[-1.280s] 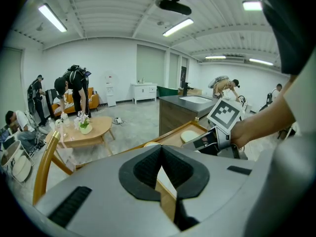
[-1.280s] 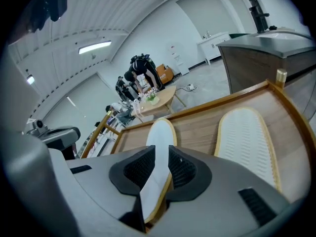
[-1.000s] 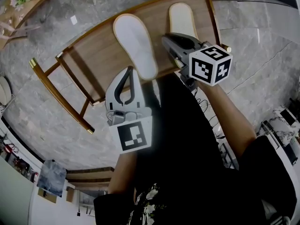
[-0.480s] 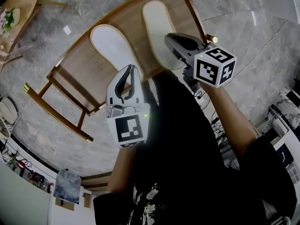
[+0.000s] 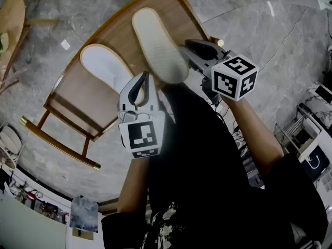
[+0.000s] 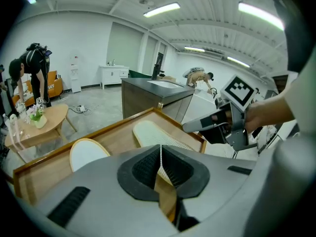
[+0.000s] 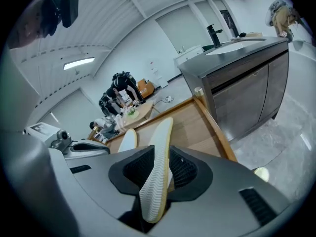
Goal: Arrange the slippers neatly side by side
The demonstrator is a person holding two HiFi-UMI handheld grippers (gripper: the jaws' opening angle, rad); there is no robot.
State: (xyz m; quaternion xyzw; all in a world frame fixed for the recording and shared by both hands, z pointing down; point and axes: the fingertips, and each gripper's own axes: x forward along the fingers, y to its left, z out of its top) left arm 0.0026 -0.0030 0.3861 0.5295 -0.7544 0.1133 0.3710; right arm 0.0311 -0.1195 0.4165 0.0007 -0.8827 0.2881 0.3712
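The held slipper point(image 7: 158, 172) stands on its edge over the wooden rack point(image 5: 78, 95), heel between the opening jaws of the right gripper point(image 7: 161, 157). The second slipper point(image 5: 104, 66) lies flat just beside it. Let go like this, it will likely topple sole-up or skew across its mate. The left gripper point(image 6: 161, 154) is pressed together, empty.

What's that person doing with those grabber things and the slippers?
A person is lining up two slippers on a wooden bench, holding a gripper in each hand. The right gripper has one end of the ribbed slipper between its fingers, which are opening. The left gripper is shut and empty, near the smooth white slipper lying on the bench.
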